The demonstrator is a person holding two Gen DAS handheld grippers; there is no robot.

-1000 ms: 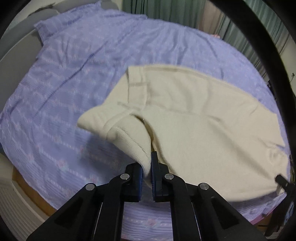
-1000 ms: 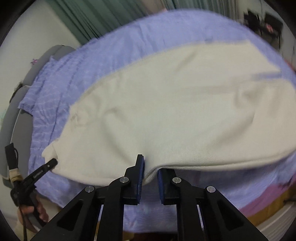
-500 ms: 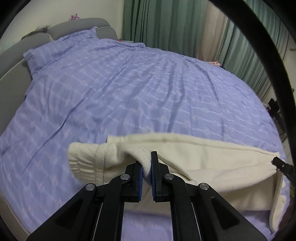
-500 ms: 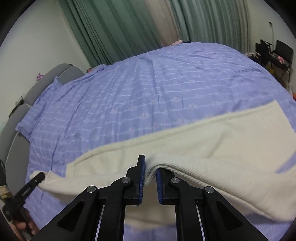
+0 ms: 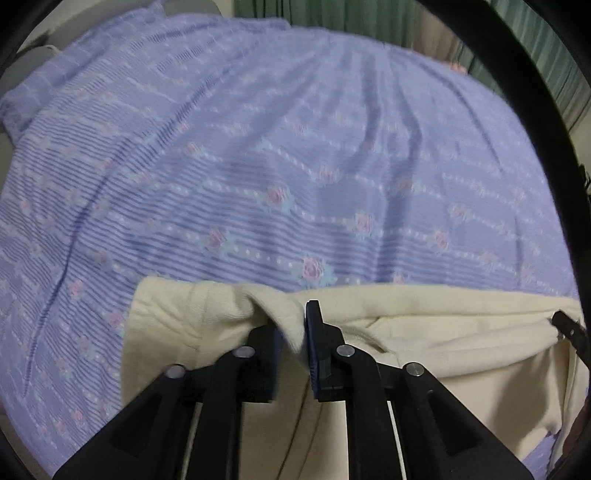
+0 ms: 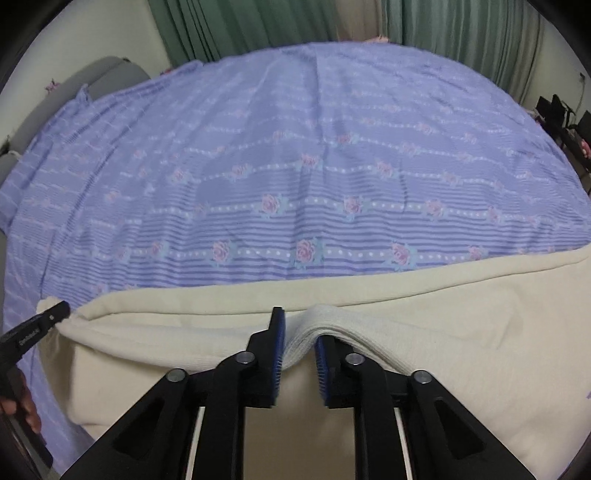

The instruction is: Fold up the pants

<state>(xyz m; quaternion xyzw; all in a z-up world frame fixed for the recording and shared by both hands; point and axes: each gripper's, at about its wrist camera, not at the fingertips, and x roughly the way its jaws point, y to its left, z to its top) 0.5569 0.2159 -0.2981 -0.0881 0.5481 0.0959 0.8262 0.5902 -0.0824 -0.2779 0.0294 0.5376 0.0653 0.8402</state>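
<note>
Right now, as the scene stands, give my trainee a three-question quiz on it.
1. True or false: the cream pants lie on a plain white sheet.
2. Which end of the pants lies between the fingers of the left gripper? A) the waistband end B) a leg cuff C) nothing
3. Fill in: behind the bed hang ____ curtains.

Key:
1. False: the bedspread is purple, striped, with roses.
2. A: belt loops and a pocket opening show there, and the jaws have just been opening with a fold of cloth between the fingers. The right gripper likewise, on a ribbed edge.
3. Green.
</note>
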